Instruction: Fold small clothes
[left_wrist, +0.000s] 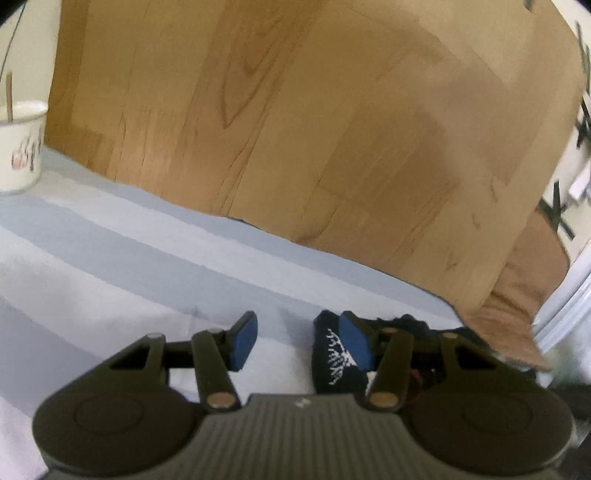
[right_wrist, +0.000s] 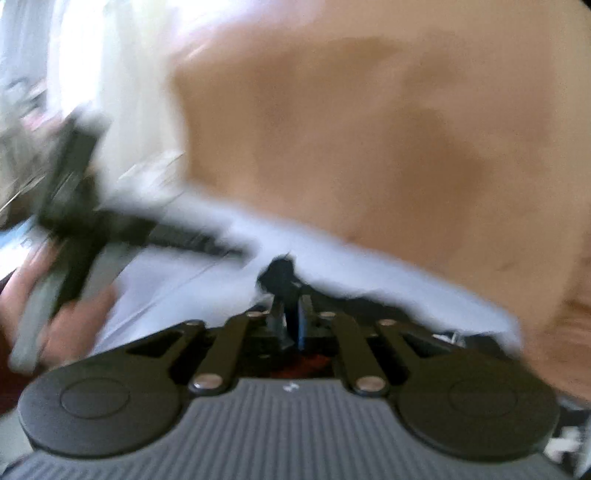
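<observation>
Near the bed's far edge, the left wrist view shows a sharp scene: the left gripper spread wide over the blue-striped sheet, a black garment with white lettering touching its right pad, and a paper cup at the far left corner. Only the blurred right wrist view shows the right gripper clenched on black cloth, and the person's left hand around the other tool.

A small black garment with white print lies crumpled on the pale blue striped cloth.
</observation>
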